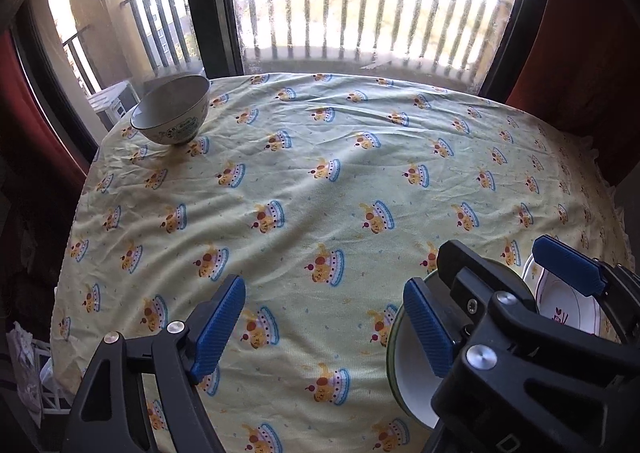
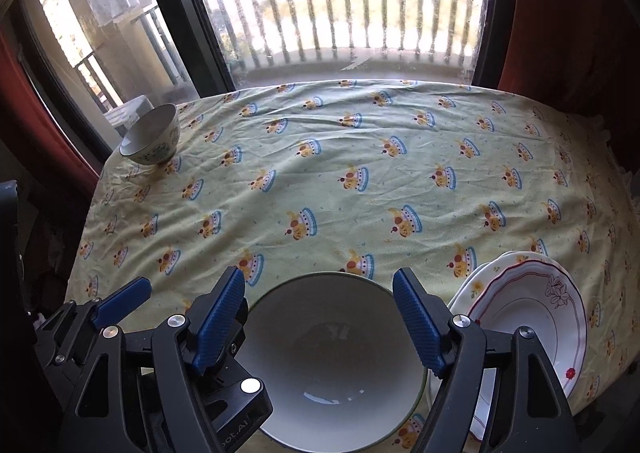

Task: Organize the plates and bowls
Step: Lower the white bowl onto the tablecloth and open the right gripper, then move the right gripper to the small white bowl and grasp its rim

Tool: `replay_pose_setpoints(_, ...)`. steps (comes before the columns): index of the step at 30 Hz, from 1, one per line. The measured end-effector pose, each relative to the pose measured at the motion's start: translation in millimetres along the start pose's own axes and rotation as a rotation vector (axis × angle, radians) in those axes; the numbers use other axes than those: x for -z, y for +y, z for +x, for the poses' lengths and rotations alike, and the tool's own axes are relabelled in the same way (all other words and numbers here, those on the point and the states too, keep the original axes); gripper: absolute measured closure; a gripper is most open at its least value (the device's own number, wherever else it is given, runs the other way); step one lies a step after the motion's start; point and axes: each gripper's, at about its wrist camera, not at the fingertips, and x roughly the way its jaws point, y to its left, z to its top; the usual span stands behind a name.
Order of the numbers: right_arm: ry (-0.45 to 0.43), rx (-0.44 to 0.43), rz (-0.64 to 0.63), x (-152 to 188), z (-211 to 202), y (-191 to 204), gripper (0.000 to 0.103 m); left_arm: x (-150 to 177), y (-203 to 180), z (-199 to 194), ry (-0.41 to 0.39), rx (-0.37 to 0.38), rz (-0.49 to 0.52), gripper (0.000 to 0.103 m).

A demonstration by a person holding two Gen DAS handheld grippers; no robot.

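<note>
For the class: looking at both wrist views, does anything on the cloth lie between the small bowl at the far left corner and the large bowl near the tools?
Nothing visible does. Only bare patterned tablecloth lies between the small bowl and the large bowl; the stacked plates sit off to the right.
</note>
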Motion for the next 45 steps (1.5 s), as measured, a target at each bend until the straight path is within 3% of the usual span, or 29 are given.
replay_pose_setpoints(21,-0.058,-0.007,-0.025,-75,31,143,0.023,-77,143,12,-0.053,0.009,-0.007,0.021)
replay_pose_setpoints(31,-0.072,0.016,-0.018,-112,67,194,0.026,-117,198,41,-0.087,-0.011,-0.003,0.021)
replay_pose_setpoints(35,-0.065,0.015,-0.003,-127,87,210,0.035,-132,217,58,-0.080,-0.023,-0.009,0.023)
replay_pose_setpoints(45,-0.059,0.053,0.043,-162,135,234,0.036,-169,247,107,-0.065,-0.035,-0.013,0.028)
